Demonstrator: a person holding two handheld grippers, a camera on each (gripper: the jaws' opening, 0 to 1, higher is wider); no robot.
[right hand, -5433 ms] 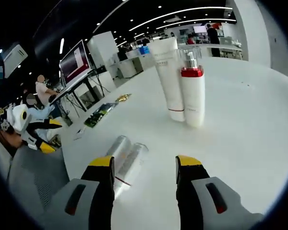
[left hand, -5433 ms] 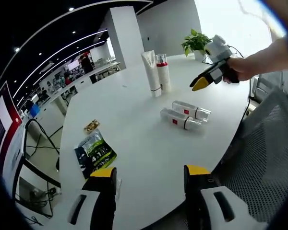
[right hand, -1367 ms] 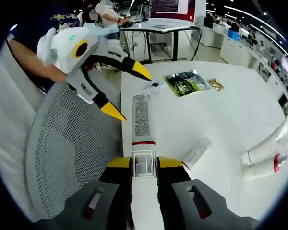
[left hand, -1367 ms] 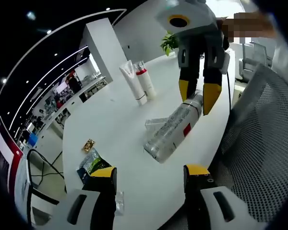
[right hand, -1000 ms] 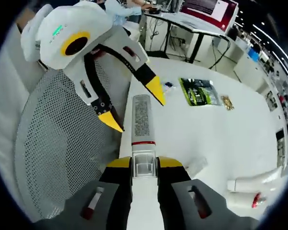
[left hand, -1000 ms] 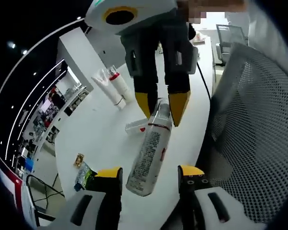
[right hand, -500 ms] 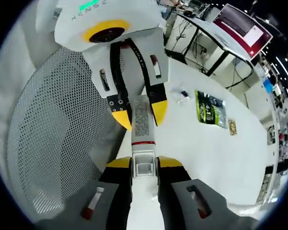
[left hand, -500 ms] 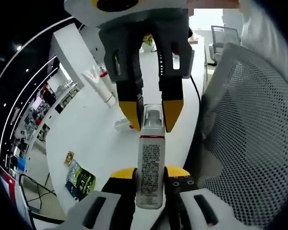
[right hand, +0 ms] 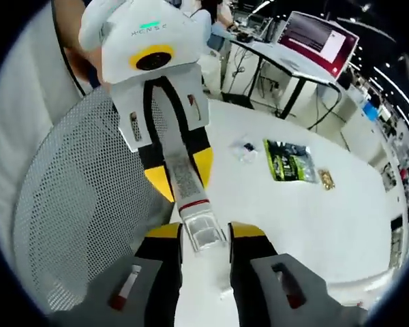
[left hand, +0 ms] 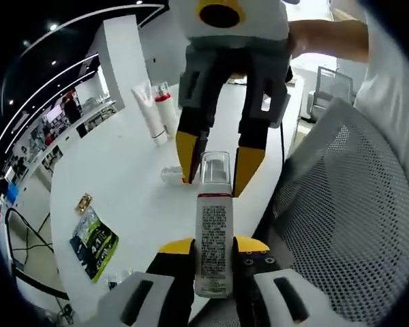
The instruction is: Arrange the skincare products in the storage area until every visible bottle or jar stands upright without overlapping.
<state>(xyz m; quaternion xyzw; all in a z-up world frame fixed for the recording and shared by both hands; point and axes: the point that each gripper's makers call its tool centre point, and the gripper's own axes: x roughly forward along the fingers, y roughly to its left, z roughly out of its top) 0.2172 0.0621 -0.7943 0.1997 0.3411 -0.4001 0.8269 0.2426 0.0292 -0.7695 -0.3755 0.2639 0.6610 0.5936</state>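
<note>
Left gripper view: your left gripper (left hand: 213, 246) is clenched on the base end of a clear bottle (left hand: 213, 238) with a red band and printed label. The bottle runs toward 12 o'clock, held in the air off the edge of the white table (left hand: 116, 170). Its clear cap end sits between the yellow tips of your right gripper (left hand: 218, 163), which comes in from 12 o'clock; those jaws look slightly spread, with gaps beside the cap. At 11 o'clock a white tube (left hand: 147, 112) and a red-collared pump bottle (left hand: 167, 109) stand upright, just beside each other. A second clear bottle (left hand: 172, 174) lies on its side near the right gripper's tips. At 8 o'clock lie a green packet (left hand: 93, 240) and a small gold wrapper (left hand: 84, 202). A mesh chair back (left hand: 341, 204) sits at 3 o'clock.

Right gripper view: your right gripper (right hand: 203, 231) has its jaws standing beside the bottle's clear cap with small gaps, released or nearly so. The bottle leans toward 11 o'clock into your left gripper (right hand: 180, 170), whose yellow tips close on it. The green packet (right hand: 288, 162) lies at 1 o'clock on the table (right hand: 313, 218). The mesh chair back (right hand: 75, 218) is at 9 o'clock.
</note>
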